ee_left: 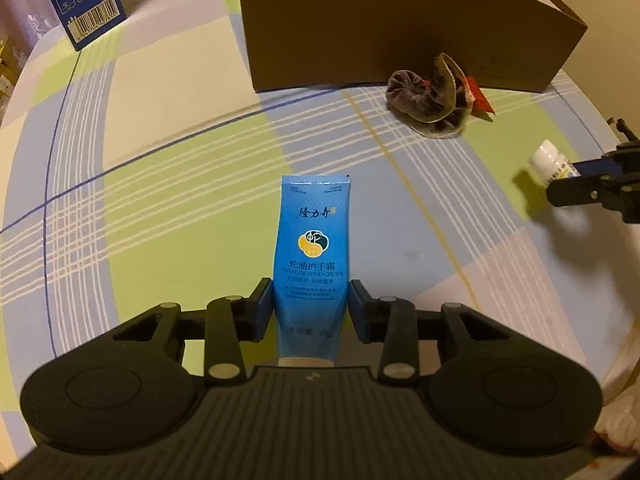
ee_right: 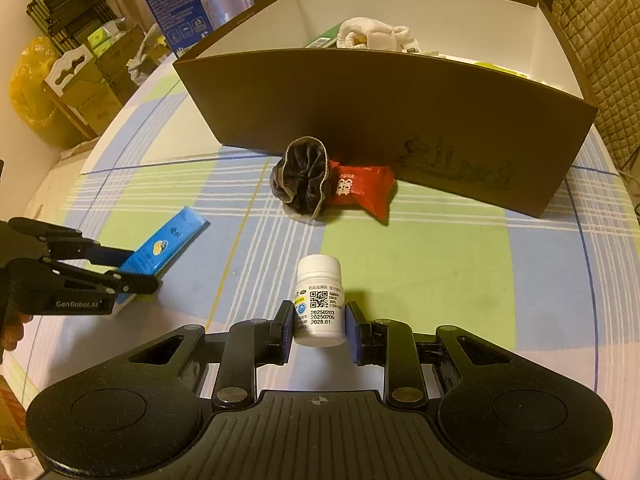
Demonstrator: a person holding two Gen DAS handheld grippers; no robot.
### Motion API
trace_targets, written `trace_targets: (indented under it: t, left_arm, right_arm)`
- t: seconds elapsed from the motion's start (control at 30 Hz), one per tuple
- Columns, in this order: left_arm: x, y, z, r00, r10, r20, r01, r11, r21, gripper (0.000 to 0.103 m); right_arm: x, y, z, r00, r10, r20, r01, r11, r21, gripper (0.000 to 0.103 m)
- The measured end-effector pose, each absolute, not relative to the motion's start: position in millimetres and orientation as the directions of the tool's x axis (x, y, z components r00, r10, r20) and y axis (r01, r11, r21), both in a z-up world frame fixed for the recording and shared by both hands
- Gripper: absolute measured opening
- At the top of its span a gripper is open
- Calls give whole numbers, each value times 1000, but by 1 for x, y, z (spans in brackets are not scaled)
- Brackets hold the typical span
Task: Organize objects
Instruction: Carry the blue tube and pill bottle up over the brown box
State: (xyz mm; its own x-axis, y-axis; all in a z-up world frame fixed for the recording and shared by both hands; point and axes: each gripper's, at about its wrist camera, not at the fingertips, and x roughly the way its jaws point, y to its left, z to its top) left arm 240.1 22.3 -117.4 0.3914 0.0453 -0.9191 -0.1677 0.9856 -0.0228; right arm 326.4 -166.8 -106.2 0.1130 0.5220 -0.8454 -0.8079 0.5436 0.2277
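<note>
My left gripper (ee_left: 311,304) is shut on a blue hand cream tube (ee_left: 312,256), cap end toward the camera, held above the checked tablecloth. The same tube (ee_right: 168,248) and left gripper (ee_right: 138,270) show at the left of the right wrist view. My right gripper (ee_right: 319,330) is shut on a small white pill bottle (ee_right: 319,300), lid pointing forward; that bottle (ee_left: 550,164) and right gripper (ee_left: 568,184) also appear at the right edge of the left wrist view. A brown cardboard box (ee_right: 384,120) stands open ahead, with items inside.
A dark velvet scrunchie (ee_right: 304,178) and a red packet (ee_right: 362,190) lie against the box's front wall. In the left wrist view the scrunchie (ee_left: 426,98) sits right of centre. A blue carton (ee_left: 80,0) stands far left. Boxes and a yellow bag (ee_right: 28,88) lie off the table.
</note>
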Motion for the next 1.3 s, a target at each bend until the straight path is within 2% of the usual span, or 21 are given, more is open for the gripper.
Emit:
trace_targets:
  t: [0.53, 1.3]
  left_arm:
    - [248, 9, -67, 493, 54, -868, -164, 986, -32, 34]
    - [313, -3, 4, 639, 61, -767, -70, 997, 21, 34]
  right_arm:
    - [329, -165, -90, 125, 563, -817, -816, 527, 238, 24]
    - [379, -162, -22, 227, 668, -709, -809, 534, 245, 24]
